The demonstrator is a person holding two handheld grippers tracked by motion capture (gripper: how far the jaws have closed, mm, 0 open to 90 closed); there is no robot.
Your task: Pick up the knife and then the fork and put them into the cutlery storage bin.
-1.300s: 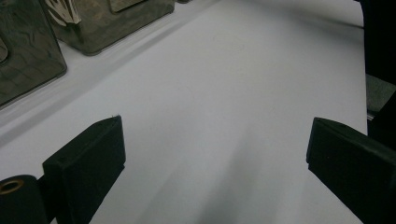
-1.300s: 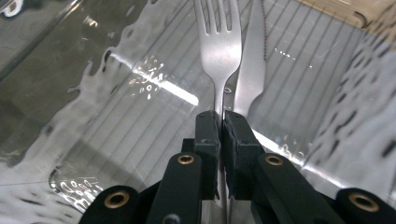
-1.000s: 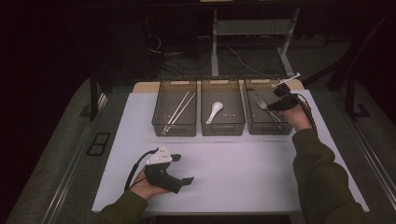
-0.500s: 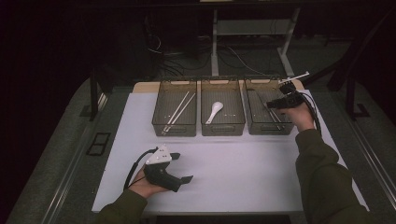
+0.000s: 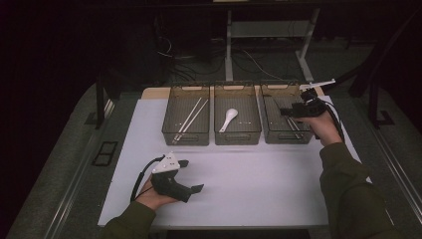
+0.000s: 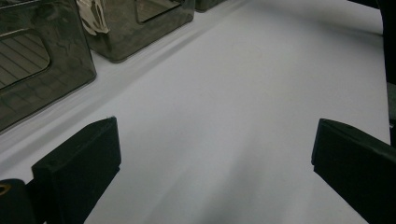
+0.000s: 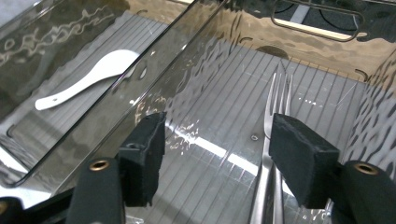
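Non-task items: white spoon (image 5: 230, 119) lies in middle bin (image 5: 237, 135), just left of the right gripper (image 5: 292, 112). Pair of chopsticks (image 5: 189, 118) lies diagonally in left bin (image 5: 185, 135), well left of that gripper and beyond the left gripper (image 5: 191, 175). White mat (image 5: 259, 174) covers the tabletop beneath both grippers.

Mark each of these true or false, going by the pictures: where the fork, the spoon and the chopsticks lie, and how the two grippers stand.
1. The fork lies in the right bin. True.
2. The white spoon shares a bin with the chopsticks. False: it lies in the middle bin; the chopsticks are in the left bin.
3. The right gripper is clamped on the fork. False: its jaws have just been opening and stand apart above it.
4. The left gripper is open over the bare white mat. True.
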